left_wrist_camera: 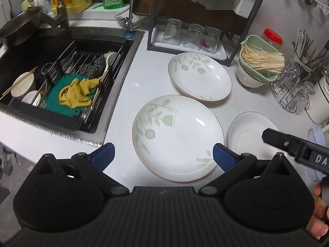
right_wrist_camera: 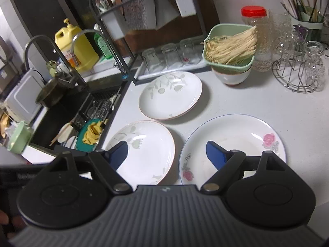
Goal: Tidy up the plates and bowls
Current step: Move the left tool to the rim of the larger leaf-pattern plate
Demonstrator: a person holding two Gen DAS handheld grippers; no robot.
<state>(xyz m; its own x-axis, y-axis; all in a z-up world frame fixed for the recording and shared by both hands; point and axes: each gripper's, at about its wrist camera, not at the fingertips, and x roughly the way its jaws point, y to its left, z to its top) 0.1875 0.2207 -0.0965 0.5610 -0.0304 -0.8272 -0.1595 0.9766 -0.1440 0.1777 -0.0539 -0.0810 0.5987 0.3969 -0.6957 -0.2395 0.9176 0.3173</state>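
Note:
Three plates lie on the white counter. The near leaf-patterned plate sits right under my left gripper, which is open and empty, its blue pads spanning the plate's near half. A second leaf-patterned plate lies behind it, seemingly on top of another. To the right is a blue-rimmed rose plate. My right gripper hovers open and empty over the gap between the near leaf plate and the rose plate. A white bowl carries a green strainer of noodles.
The black sink on the left holds a rack, a teal mat, a yellow cloth and white bowls with chopsticks. Behind the plates stands a black shelf with upturned glasses. A red-lidded jar, a wire glass stand and a utensil holder crowd the right.

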